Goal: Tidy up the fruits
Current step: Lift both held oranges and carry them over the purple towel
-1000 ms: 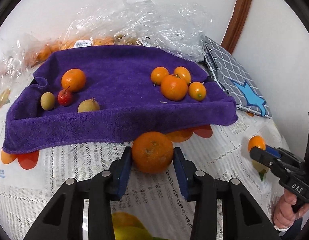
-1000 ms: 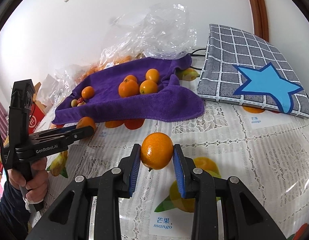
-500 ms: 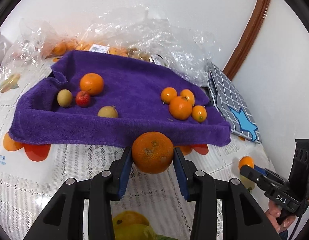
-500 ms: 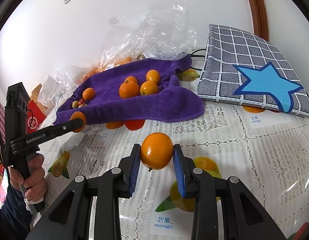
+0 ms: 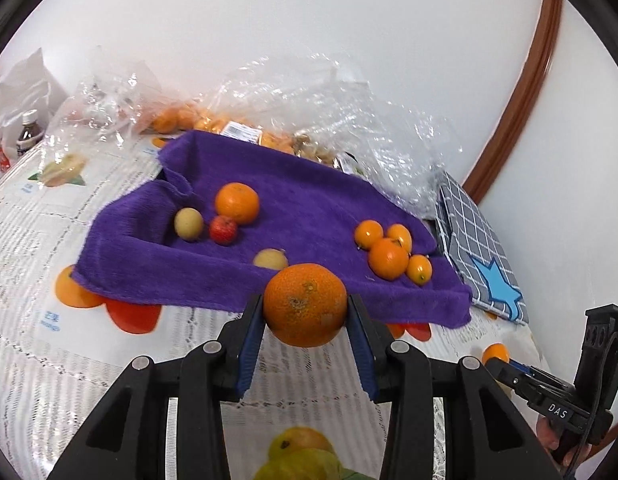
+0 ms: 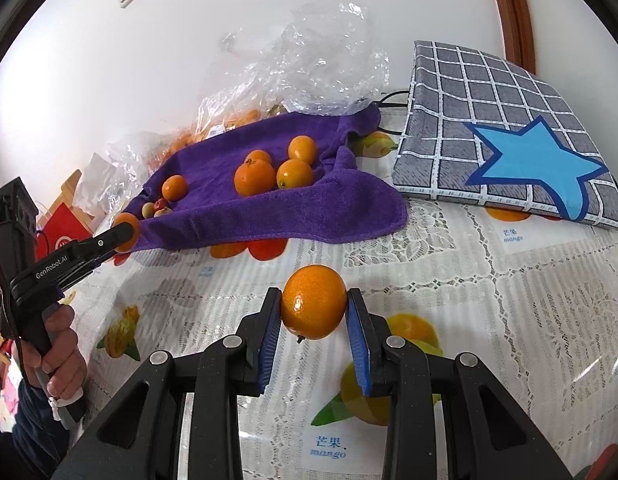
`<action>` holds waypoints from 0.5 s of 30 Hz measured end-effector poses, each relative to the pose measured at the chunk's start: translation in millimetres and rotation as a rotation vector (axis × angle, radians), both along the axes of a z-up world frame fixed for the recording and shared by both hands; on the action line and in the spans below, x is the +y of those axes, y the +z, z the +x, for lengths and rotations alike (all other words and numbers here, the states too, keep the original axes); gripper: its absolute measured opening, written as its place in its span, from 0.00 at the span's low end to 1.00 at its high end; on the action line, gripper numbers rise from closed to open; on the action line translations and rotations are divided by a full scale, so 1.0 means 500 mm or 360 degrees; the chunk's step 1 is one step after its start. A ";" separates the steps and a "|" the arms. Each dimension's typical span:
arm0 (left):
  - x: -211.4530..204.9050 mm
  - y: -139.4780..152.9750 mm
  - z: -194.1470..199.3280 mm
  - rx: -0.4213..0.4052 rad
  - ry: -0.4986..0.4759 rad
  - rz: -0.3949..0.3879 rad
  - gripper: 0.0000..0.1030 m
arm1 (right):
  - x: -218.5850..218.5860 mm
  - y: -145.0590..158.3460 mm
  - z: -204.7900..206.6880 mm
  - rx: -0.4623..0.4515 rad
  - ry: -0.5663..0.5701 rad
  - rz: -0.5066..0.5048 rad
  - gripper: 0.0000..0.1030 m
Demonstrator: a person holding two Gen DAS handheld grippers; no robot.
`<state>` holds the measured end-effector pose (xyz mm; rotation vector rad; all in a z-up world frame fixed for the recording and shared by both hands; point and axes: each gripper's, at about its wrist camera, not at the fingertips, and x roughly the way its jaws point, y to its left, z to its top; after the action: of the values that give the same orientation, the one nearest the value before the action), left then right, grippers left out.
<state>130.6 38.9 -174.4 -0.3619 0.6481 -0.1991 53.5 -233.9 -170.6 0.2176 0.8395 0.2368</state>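
Each gripper is clenched on an orange across its middle, the left gripper (image 5: pixel 305 312) holding its orange (image 5: pixel 305 304) near the purple towel (image 5: pixel 309 208), the right gripper (image 6: pixel 313 316) holding its orange (image 6: pixel 313 302) above the tabletop (image 6: pixel 509 300); both look light, firm and roll-prone.

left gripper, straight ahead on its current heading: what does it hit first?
Likely the near edge of the purple towel, just beyond the orange held by the left gripper; next the yellowish fruit. Height above the table is unclear.
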 end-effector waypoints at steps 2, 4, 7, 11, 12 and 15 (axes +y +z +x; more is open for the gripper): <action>0.004 0.003 -0.003 -0.0017 0.0025 0.0002 0.38 | 0.006 0.009 0.002 -0.0012 0.0010 -0.0018 0.31; 0.009 0.004 -0.005 -0.0028 0.0049 0.0006 0.38 | 0.016 0.023 0.006 -0.0029 0.0022 -0.0038 0.31; 0.016 0.004 -0.007 -0.0036 0.0074 -0.0002 0.38 | 0.029 0.043 0.011 -0.0054 0.0047 -0.0050 0.31; 0.028 0.003 -0.004 -0.0025 0.0086 -0.0022 0.38 | 0.051 0.073 0.019 -0.0089 0.0081 -0.0078 0.31; 0.030 0.004 -0.003 -0.0025 0.0083 -0.0017 0.38 | 0.055 0.079 0.023 -0.0096 0.0089 -0.0083 0.31; 0.042 0.010 -0.002 -0.0017 0.0114 0.0050 0.38 | 0.066 0.099 0.037 -0.0109 0.0115 -0.0098 0.31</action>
<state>129.6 60.1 -169.5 -0.3533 0.6263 -0.1221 72.1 -200.7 -121.3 0.1208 0.7864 0.2840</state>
